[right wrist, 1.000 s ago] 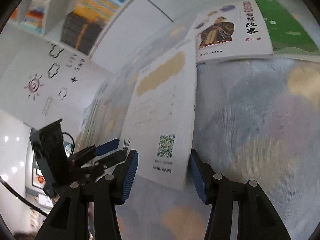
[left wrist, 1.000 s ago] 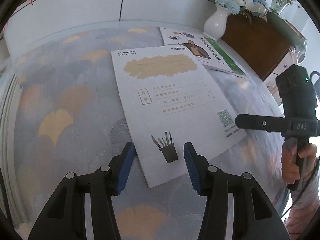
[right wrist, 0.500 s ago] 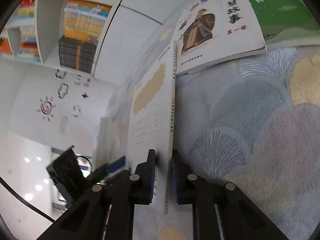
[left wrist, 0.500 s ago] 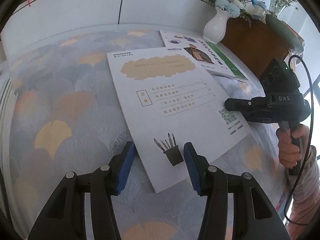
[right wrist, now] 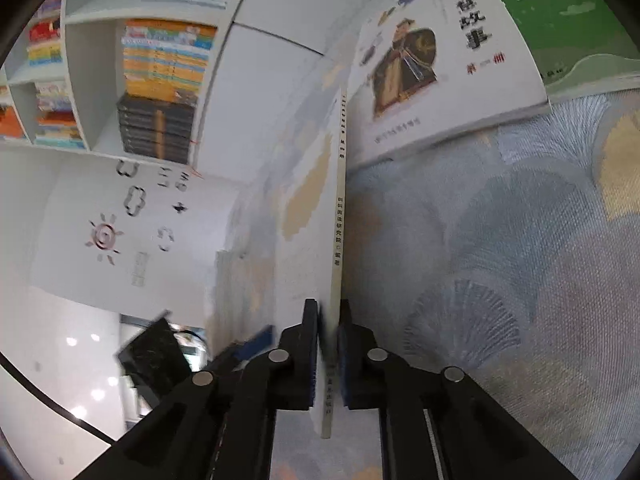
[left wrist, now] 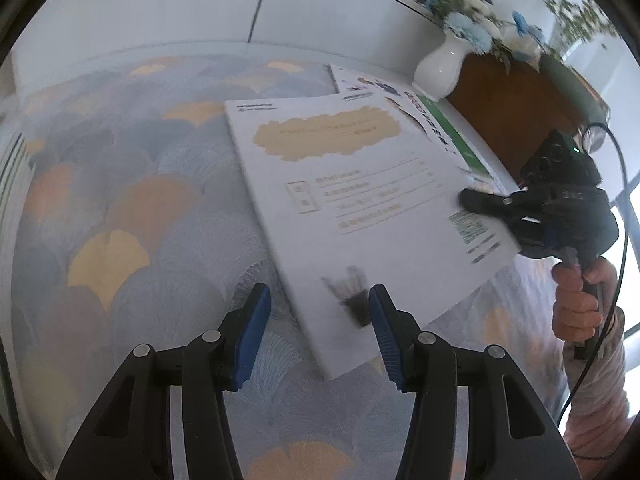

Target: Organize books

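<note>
While left gripper (left wrist: 316,332) gapes, right gripper (right wrist: 328,356) fingers pinch white book (left wrist: 360,208); cover txt blurred.

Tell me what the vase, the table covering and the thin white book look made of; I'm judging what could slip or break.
Vase: probably glazed ceramic, smooth white with a soft sheen. Table covering: woven fabric, matte, its weave shows up close. Thin white book: paper with a smooth, likely coated cover; the right claw is shut on its spine edge.
</note>
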Motion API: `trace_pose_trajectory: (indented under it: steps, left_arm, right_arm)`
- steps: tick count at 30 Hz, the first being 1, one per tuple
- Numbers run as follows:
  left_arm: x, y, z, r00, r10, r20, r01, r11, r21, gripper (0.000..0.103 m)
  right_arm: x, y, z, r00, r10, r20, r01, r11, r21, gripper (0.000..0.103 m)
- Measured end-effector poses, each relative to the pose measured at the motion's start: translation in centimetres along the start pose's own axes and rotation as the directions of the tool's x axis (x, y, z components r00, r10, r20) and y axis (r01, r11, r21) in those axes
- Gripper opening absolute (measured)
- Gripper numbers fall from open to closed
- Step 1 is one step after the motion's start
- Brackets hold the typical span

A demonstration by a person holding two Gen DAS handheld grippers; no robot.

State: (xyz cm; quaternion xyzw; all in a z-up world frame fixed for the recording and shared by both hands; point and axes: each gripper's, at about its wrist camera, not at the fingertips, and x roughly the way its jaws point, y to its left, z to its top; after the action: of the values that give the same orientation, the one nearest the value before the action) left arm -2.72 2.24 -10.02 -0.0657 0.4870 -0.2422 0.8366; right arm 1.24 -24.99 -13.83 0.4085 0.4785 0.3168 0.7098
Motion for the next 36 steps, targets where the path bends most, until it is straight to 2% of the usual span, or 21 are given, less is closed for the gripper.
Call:
trace_pose_trajectory:
  steps: [2, 5, 7, 9, 11, 14, 18, 21, 24, 27, 28, 29, 33, 36]
  left_arm:
    - [-0.3, 0.3, 0.1, 1.000, 0.022, -0.008, -0.022, 1.000, -0.015, 0.049]
    - [-1.0, 0.7, 0.2, 0.995, 0.102, -0.008, -0.102, 0.995, -0.013, 0.049]
    - [-1.9, 1.1, 0.3, 0.994, 0.109, 0.002, -0.109, 0.994, -0.027, 0.049]
    - [-3.3, 1.6, 0.4, 0.993, 0.113, 0.035, -0.111, 0.993, -0.046, 0.049]
    - [-4.5, 1.9, 0.4, 0.990, 0.126, 0.068, -0.123, 0.991, -0.050, 0.049]
    - [-6.1, 2.4, 0.1, 0.986, 0.142, 0.093, -0.137, 0.989, -0.052, 0.049]
    - [-7.9, 3.2, -0.8, 0.983, 0.158, 0.097, -0.153, 0.986, -0.062, 0.049]
    - [-9.0, 3.9, -2.1, 0.982, 0.162, 0.097, -0.155, 0.986, -0.068, 0.049]
    - [-9.7, 4.7, -3.4, 0.983, 0.154, 0.098, -0.147, 0.986, -0.076, 0.049]
    - [-9.7, 5.2, -4.1, 0.984, 0.153, 0.090, -0.145, 0.986, -0.083, 0.049]
    - [-9.4, 5.3, -4.2, 0.985, 0.151, 0.081, -0.144, 0.986, -0.087, 0.049]
    - [-9.4, 5.5, -4.4, 0.986, 0.149, 0.077, -0.142, 0.986, -0.090, 0.049]
    - [-9.0, 5.1, -4.5, 0.985, 0.157, 0.077, -0.152, 0.986, -0.071, 0.049]
    - [-8.3, 5.0, -4.4, 0.992, 0.113, 0.055, -0.108, 0.991, -0.083, 0.049]
  right_arm:
    - [-1.4, 0.9, 0.3, 1.000, 0.008, 0.026, -0.008, 1.000, -0.001, 0.005]
    - [-4.3, 3.5, 0.9, 0.998, -0.020, 0.064, 0.022, 0.999, -0.031, 0.005]
    - [-6.3, 6.6, 1.2, 0.993, -0.088, 0.081, 0.096, 0.990, -0.102, 0.005]
    - [-7.5, 11.0, 0.8, 0.983, -0.151, 0.108, 0.171, 0.963, -0.210, 0.005]
    - [-7.0, 14.6, -0.5, 0.973, -0.195, 0.126, 0.225, 0.924, -0.309, 0.005]
    - [-3.3, 17.1, -3.7, 0.963, -0.248, 0.101, 0.268, 0.891, -0.368, 0.005]
    - [3.0, 17.2, -8.4, 0.969, -0.247, -0.011, 0.221, 0.886, -0.406, 0.006]
    - [7.0, 17.3, -10.8, 0.962, -0.273, -0.019, 0.235, 0.859, -0.454, 0.008]
    - [10.2, 15.8, -11.6, 0.954, -0.294, -0.064, 0.234, 0.858, -0.457, 0.011]
    - [13.1, 14.0, -12.4, 0.945, -0.302, -0.129, 0.221, 0.876, -0.428, 0.016]
    - [13.7, 13.7, -12.7, 0.946, -0.289, -0.147, 0.204, 0.883, -0.422, 0.016]
    - [14.2, 13.4, -12.9, 0.944, -0.282, -0.169, 0.194, 0.893, -0.406, 0.004]
    - [15.0, 11.5, -12.9, 0.945, -0.260, -0.196, 0.181, 0.919, -0.349, 0.004]
    - [14.0, 10.3, -12.2, 0.950, -0.257, -0.180, 0.186, 0.923, -0.337, 0.005]
